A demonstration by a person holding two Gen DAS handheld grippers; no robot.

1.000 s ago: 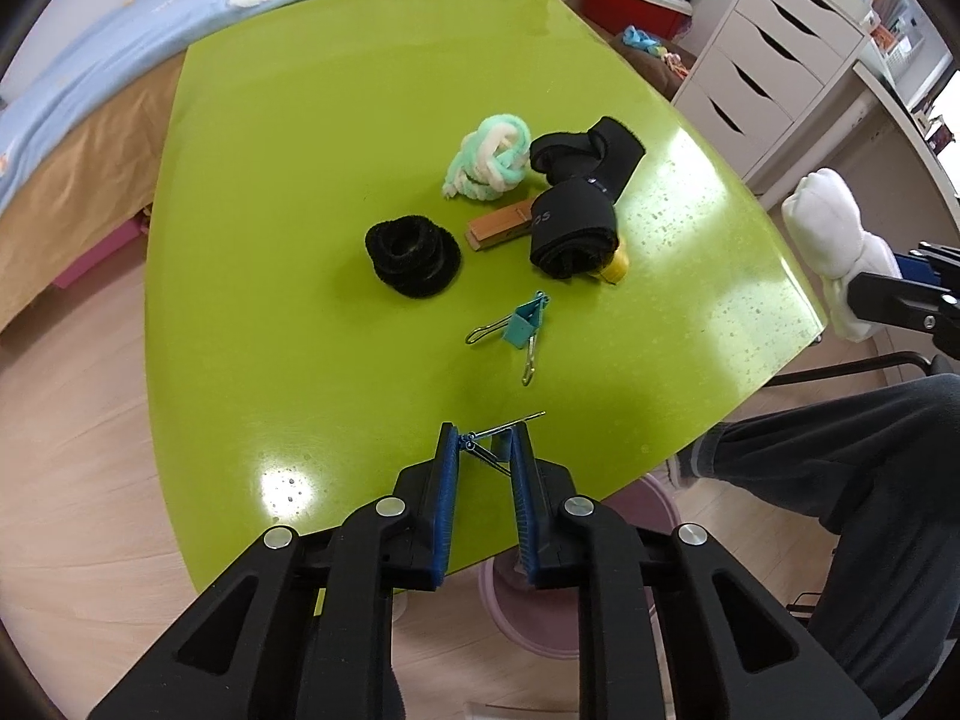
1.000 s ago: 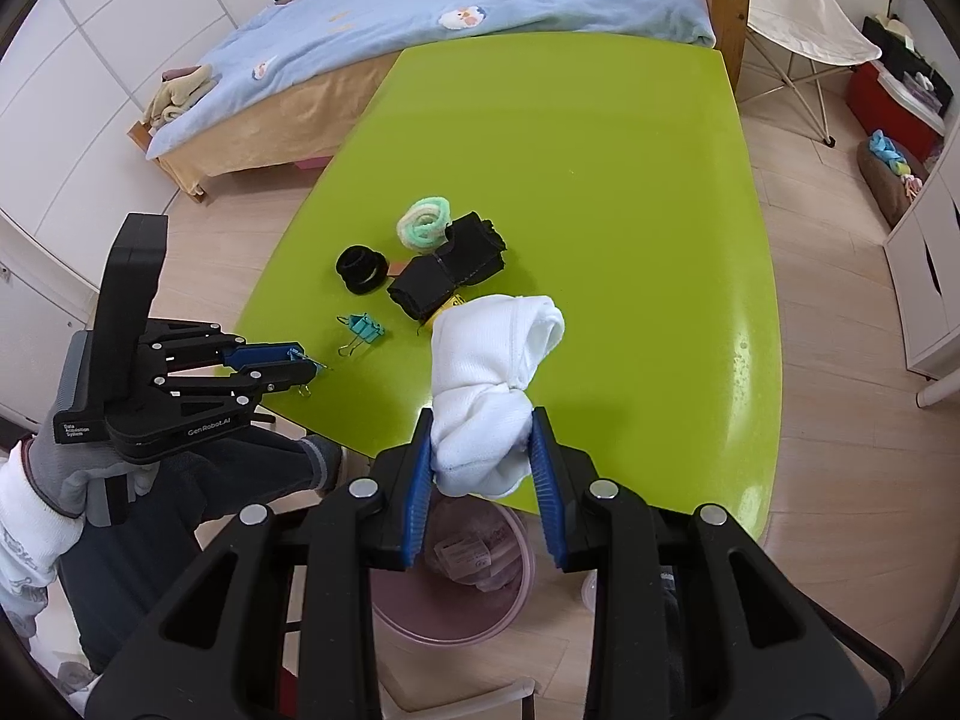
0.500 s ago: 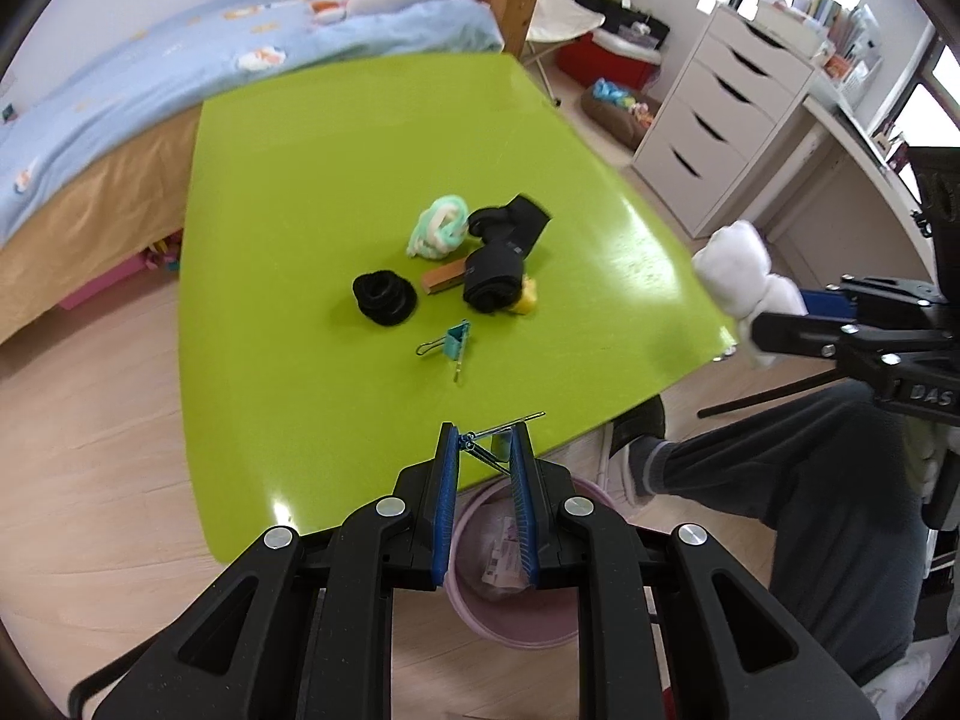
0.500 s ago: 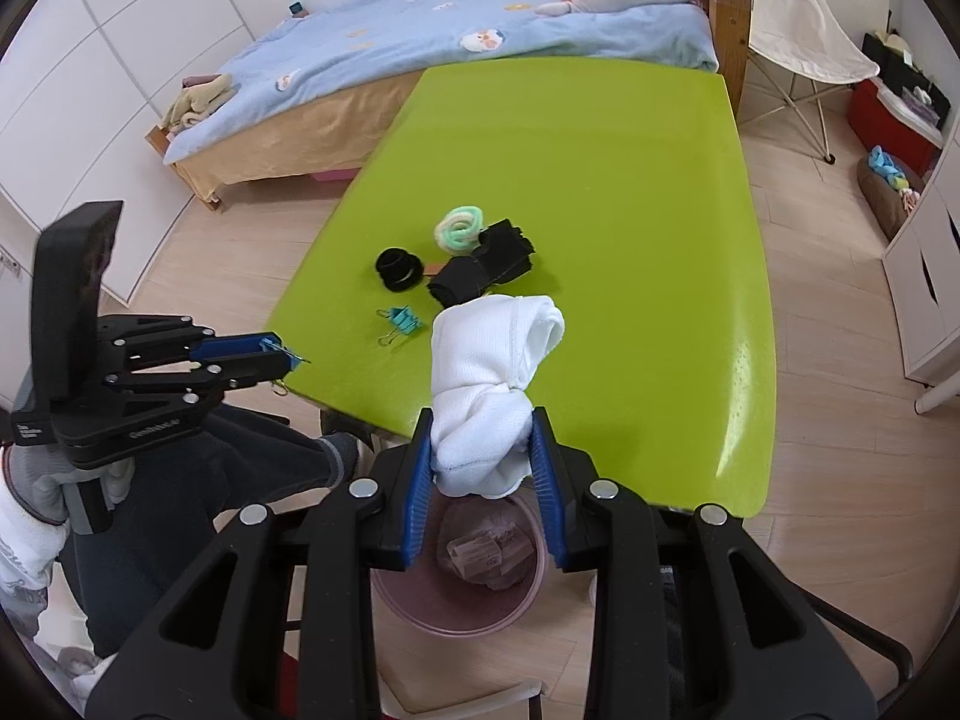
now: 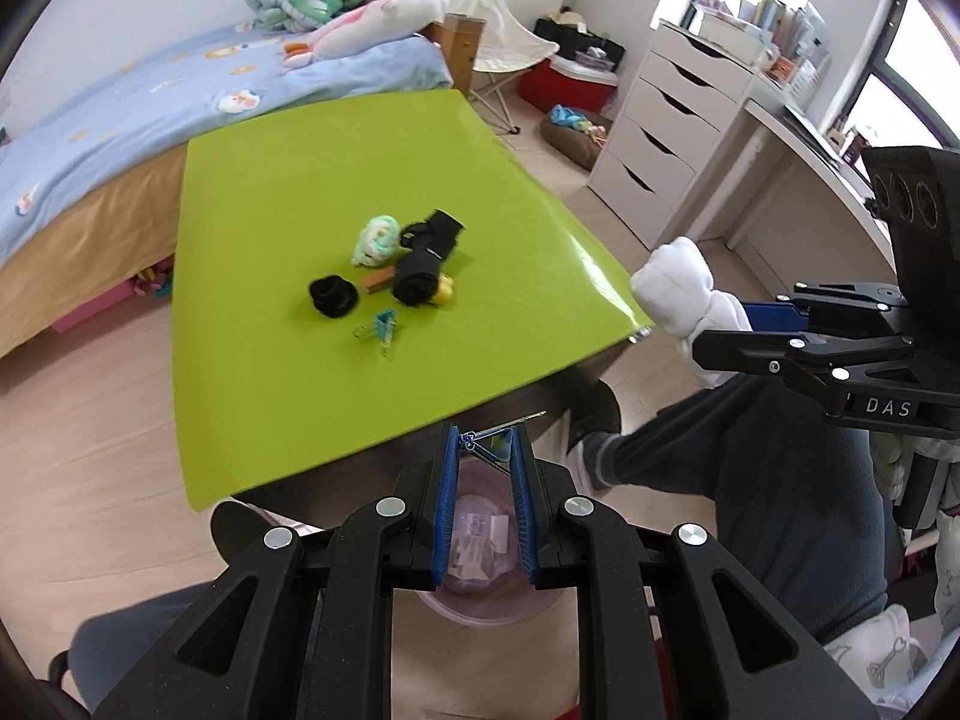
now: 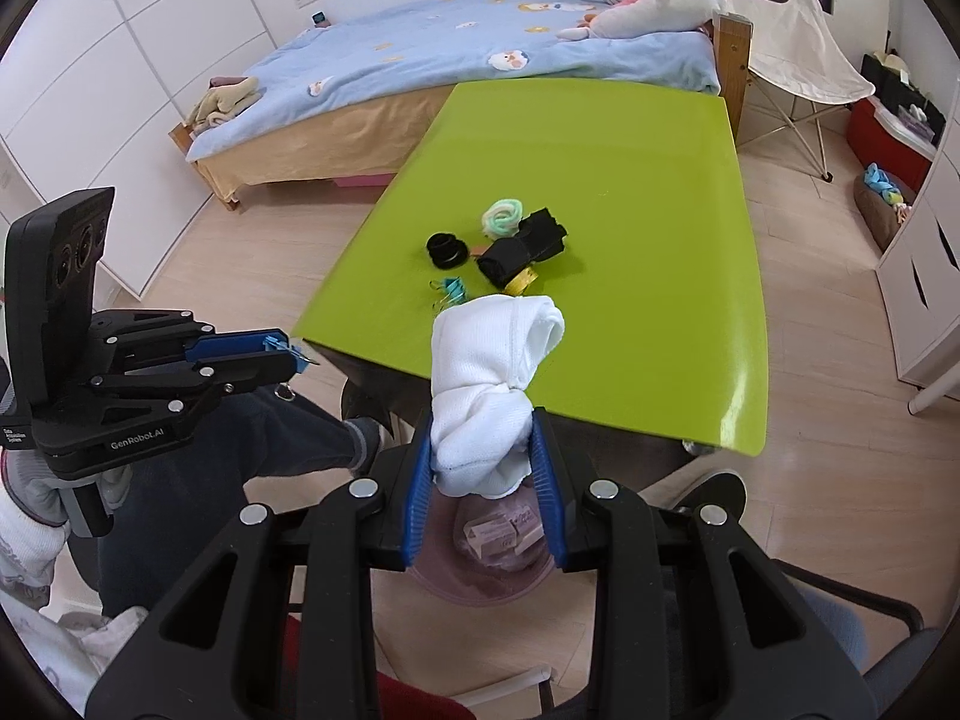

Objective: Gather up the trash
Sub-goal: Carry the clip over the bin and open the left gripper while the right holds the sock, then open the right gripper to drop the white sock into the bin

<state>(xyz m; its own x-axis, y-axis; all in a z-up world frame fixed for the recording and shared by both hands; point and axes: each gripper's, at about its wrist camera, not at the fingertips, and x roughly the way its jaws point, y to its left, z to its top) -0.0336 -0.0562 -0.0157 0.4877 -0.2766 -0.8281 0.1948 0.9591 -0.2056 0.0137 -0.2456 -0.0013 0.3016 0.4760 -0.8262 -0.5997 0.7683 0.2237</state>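
Tabletop (image 5: 288, 360) green; on it we see black socks (image 5: 420, 276), black ring (image 5: 333, 297), teal clip (image 5: 384, 324). Pink bin (image 6: 480, 576) on floor below edge, wrappers inside. Right hand-held gripper (image 6: 483, 456) above bin, clamped on white sock bundle (image 6: 489, 384). Left hand-held gripper (image 5: 483, 456) narrow, pinching blue binder clip (image 5: 480, 444) over bin.

My count: tongs, two, left tongs (image 5: 485, 441) and right tongs (image 6: 482, 461). Binder clips, two: one blue binder clip (image 5: 480, 443) in my left tongs, one teal binder clip (image 5: 382, 327) on desk (image 5: 252, 372). White cloth bundle (image 6: 489, 384), one. Pink bin (image 6: 486, 567), one. Black sock rolls (image 5: 423, 267), two. Black ring (image 5: 333, 296), one. Green-white roll (image 5: 377, 238), one.
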